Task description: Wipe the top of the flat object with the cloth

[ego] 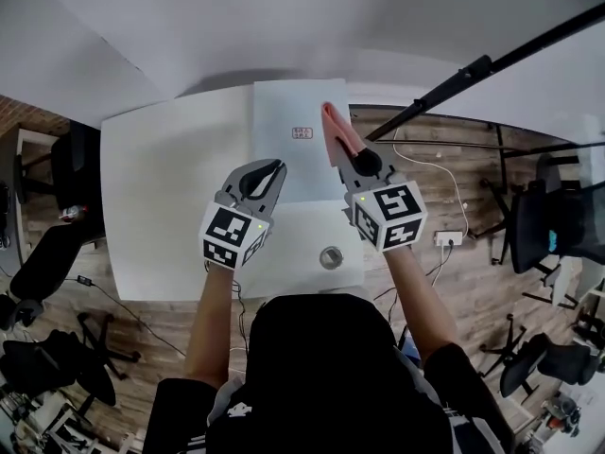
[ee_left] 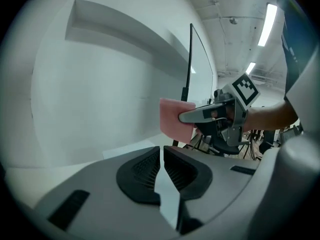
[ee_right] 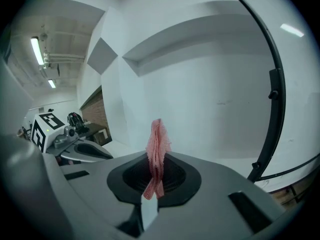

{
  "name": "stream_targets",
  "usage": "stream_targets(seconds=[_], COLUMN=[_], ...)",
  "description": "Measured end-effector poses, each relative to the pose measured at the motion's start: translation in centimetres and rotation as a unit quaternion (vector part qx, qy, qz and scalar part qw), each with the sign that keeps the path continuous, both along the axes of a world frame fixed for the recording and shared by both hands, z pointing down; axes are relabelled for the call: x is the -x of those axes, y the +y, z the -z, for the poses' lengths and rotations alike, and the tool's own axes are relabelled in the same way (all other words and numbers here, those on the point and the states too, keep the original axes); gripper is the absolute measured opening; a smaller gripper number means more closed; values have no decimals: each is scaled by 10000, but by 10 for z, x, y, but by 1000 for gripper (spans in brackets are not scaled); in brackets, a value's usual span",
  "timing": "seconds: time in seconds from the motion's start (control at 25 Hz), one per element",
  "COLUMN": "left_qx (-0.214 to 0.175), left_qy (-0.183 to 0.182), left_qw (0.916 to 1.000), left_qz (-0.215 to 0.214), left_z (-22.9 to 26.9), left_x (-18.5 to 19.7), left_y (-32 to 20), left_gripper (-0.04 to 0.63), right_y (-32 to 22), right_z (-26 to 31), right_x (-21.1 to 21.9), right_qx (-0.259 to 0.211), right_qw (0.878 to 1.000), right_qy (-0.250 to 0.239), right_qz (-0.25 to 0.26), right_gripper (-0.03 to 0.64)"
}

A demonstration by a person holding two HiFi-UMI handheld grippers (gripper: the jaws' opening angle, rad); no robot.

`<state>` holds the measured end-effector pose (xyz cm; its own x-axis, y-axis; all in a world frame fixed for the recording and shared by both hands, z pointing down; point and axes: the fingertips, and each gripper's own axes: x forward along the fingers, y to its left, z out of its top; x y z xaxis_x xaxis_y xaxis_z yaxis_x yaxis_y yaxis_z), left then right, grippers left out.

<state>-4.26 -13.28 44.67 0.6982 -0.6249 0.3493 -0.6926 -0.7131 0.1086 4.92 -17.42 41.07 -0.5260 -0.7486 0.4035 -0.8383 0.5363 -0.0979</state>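
**A:** Start at the left. What's on that side?

**B:** Dark office chairs (ego: 57,253) on the wooden floor (ego: 142,343), just beside the white surface (ego: 161,187). Over the surface's near half is the left claw (ego: 268,174), with its marker cube toward the person.

**A:** Is it grasping anything?

**B:** No. The left gripper view shows its dark pads clenched together with nothing between them.

**A:** And the flat object?

**B:** It's a pale rectangular panel. The flat object (ego: 288,102) lies at the far middle of the surface and reaches the far edge. It has a small red-printed label (ego: 302,132) near its centre. A round metal thing (ego: 330,257) sits apart from it, on the near right of the surface.

**A:** Where's the cloth?

**B:** The pink cloth (ego: 336,129) is grasped in the right claw (ego: 348,151) and sticks out past the claw's tips. From the head view it lies over the panel's right edge. The right gripper view shows it bunched and pinched between the pads, standing up in a narrow fold.

**A:** Is it touching the panel?

**B:** I can't tell.

**A:** And further right?

**B:** A black pole (ego: 492,60) slants across, and a white power strip (ego: 447,238) lies on the floor.
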Motion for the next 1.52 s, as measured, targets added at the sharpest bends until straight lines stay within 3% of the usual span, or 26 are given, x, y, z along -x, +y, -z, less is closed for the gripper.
stream_targets(seconds=[0.16, 0.32, 0.4, 0.56, 0.68, 1.04, 1.24, 1.52], left_qx=[323, 617, 699, 799, 878, 1235, 916, 872], left_qy=[-13, -147, -243, -784, -984, -1252, -1328, -1383], left_qw=[9995, 9980, 9972, 9936, 9911, 9843, 9869, 9865], left_qz=[3, -56, -51, -164, -191, -175, -78, -104], left_z=[-31, -64, -79, -110, -125, -168, -169, -170], left_x=[-5, -7, -5, -2, -1, 1, 2, 0], left_y=[-1, -3, -3, -1, 0, 9, 10, 11], left_gripper=[34, 130, 146, 189, 231, 239, 239, 239], right_y=[-5, -11, -12, -16, -19, -16, -11, -11], right_z=[-21, -44, -54, -72, -85, -104, -110, -116], right_x=[-5, -6, -6, -7, -11, -26, -29, -40], right_qx=[229, 419, 502, 624, 694, 859, 919, 978], right_qw=[9997, 9989, 9984, 9973, 9963, 9947, 9940, 9928], right_qy=[80, 132, 175, 296, 435, 539, 577, 685], right_qz=[103, 160, 194, 244, 271, 154, 128, 79], right_gripper=[44, 44, 44, 44, 44, 44, 44, 44])
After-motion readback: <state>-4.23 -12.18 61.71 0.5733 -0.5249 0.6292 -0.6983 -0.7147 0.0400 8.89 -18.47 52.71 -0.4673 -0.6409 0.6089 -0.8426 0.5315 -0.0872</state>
